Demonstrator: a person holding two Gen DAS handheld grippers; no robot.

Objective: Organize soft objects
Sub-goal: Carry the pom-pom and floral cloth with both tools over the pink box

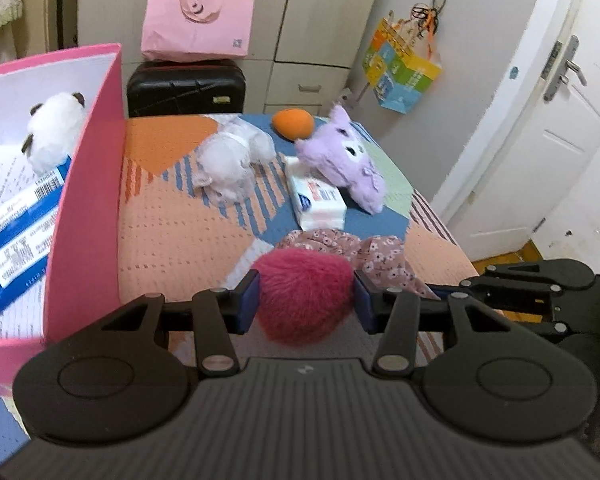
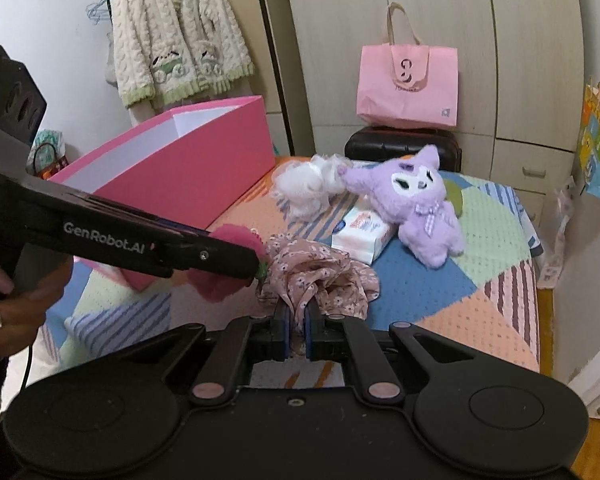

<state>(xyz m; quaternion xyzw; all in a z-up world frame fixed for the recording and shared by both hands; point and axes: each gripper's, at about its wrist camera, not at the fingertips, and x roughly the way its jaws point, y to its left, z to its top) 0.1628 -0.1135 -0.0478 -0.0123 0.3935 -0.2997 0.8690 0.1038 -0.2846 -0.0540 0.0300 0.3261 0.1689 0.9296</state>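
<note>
My left gripper (image 1: 305, 300) is shut on a fuzzy magenta plush (image 1: 304, 294), held above the patterned bed cover (image 1: 172, 232); in the right wrist view that plush (image 2: 236, 240) shows beside the left gripper's black arm. My right gripper (image 2: 298, 332) is shut on a pink floral cloth (image 2: 320, 280), also seen bunched behind the magenta plush (image 1: 380, 256). A pink box (image 1: 88, 184) at the left holds a white plush (image 1: 54, 132) and blue packets. On the bed lie a white fluffy toy (image 1: 230, 160), a purple plush (image 1: 340, 156), a tissue pack (image 1: 318, 200) and an orange soft ball (image 1: 293, 123).
A black suitcase (image 1: 186, 88) with a pink tote bag (image 1: 198, 24) on top stands behind the bed. Wardrobe doors and a white door (image 1: 540, 120) lie at the back right. A knitted cardigan (image 2: 176, 36) hangs on the wall. A hand (image 2: 8, 312) grips the left handle.
</note>
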